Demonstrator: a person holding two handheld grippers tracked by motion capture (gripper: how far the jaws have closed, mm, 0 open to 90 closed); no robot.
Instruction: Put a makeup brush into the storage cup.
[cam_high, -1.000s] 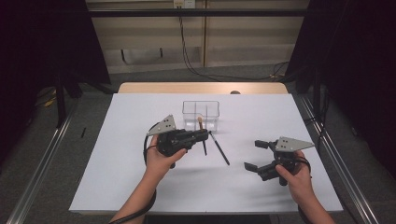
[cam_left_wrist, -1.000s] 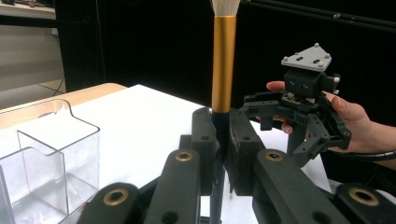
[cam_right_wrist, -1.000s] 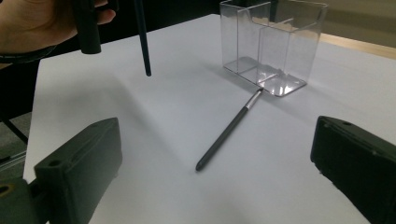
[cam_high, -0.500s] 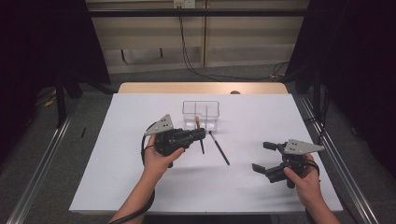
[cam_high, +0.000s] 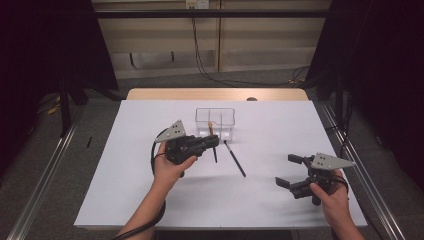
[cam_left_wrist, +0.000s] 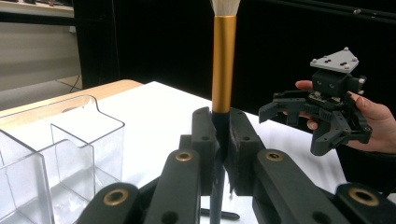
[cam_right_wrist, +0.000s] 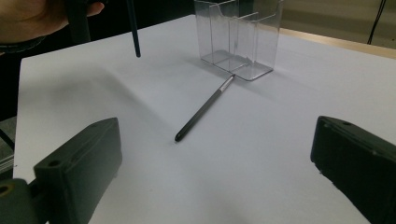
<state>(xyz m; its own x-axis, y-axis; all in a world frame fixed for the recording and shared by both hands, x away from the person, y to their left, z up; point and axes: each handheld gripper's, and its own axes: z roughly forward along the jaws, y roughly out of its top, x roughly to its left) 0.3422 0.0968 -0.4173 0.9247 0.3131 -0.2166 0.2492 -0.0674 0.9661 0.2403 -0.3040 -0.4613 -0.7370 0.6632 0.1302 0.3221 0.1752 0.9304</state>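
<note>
My left gripper (cam_high: 212, 141) is clenched on a brush (cam_left_wrist: 223, 70), holding it upright above the white surface (cam_high: 150, 200). The brush has a black handle, a shiny gold ferrule and pale bristles at the top. Just beside it stands a clear plastic organizer (cam_high: 215, 122) with compartments. A thin dark pencil (cam_high: 234, 158) lies flat near the organizer. My right gripper (cam_high: 291, 171) hangs released, well apart from both.
</note>
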